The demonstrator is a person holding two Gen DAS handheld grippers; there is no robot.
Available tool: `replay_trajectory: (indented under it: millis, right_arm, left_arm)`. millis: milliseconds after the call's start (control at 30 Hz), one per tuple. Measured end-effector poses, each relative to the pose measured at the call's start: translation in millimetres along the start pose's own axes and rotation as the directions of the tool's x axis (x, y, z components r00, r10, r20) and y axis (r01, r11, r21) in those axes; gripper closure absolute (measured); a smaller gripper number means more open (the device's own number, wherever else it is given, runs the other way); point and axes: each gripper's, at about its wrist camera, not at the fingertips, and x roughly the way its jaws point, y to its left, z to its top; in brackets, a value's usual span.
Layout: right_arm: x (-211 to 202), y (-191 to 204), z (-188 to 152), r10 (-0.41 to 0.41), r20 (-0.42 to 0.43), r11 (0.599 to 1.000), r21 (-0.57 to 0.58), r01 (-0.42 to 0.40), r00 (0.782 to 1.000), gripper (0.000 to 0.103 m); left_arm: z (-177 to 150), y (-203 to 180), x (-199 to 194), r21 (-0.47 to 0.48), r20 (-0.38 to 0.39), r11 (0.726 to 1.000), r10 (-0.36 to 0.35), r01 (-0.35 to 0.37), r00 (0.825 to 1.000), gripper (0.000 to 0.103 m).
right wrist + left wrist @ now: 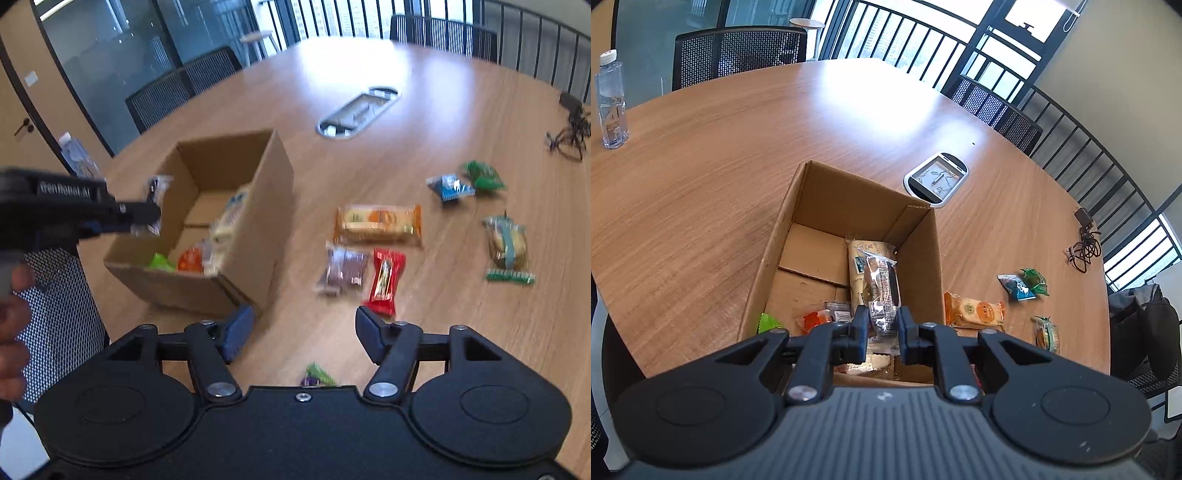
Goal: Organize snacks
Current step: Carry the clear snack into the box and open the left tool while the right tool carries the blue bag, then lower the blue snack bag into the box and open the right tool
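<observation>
1. My left gripper [882,328] is clamped on a clear, crinkly plastic snack packet with a dark filling [882,291], held over the open brown cardboard box [934,258]. The packet's long axis runs straight ahead from the fingers, out over the box's inside.
2. Below it in the box lie a long beige wrapped snack [857,266], an orange packet [814,319] and a green one [768,322].
3. My right gripper [304,332] is spread wide and empty above the wooden table [424,110].
4. The red wrapped candy bar [384,282] lies just ahead of it, slightly right, long axis pointing nearly away from me. That looks like the right hand's pick: it's nearer.
</observation>
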Motion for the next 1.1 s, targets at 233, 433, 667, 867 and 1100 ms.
replay_trajectory:
  millis: [233, 433, 667, 867, 1100]
  right_arm:
    - [24.2, 6.4, -18.8, -0.012, -0.143, 1.000, -0.004, 0.012, 0.990, 0.038]
    - [42.6, 15.7, -34.9, -0.046, -0.235, 0.999, -0.028, 0.040, 0.971, 0.039]
    - [54.8, 18.1, -44.6, -0.084, -0.283, 0.996, -0.061, 0.069, 0.955, 0.074]
    - [56.5, 11.2, -46.4, -0.090, -0.262, 0.995, -0.071, 0.074, 0.961, 0.087]
    - [54.8, 5.5, -37.3, -0.110, -0.207, 0.993, -0.060, 0.099, 0.972, 0.095]
  left_arm:
    - [-1.5, 3.2, 5.2, 0.002, 0.001, 1.000, 0.010, -0.010, 1.000, 0.088]
    - [0.2, 12.9, 8.2, -0.010, 0.008, 0.999, 0.042, -0.042, 0.999, 0.084]
    - [3.8, 27.2, -1.3, -0.033, 0.027, 0.998, 0.046, -0.046, 0.999, 0.073]
    - [1.5, 41.1, -10.4, -0.053, 0.043, 0.997, 0.062, -0.060, 0.997, 0.064]
    - [-3.8, 54.8, -16.3, -0.075, 0.045, 0.995, 0.070, -0.067, 0.996, 0.064]
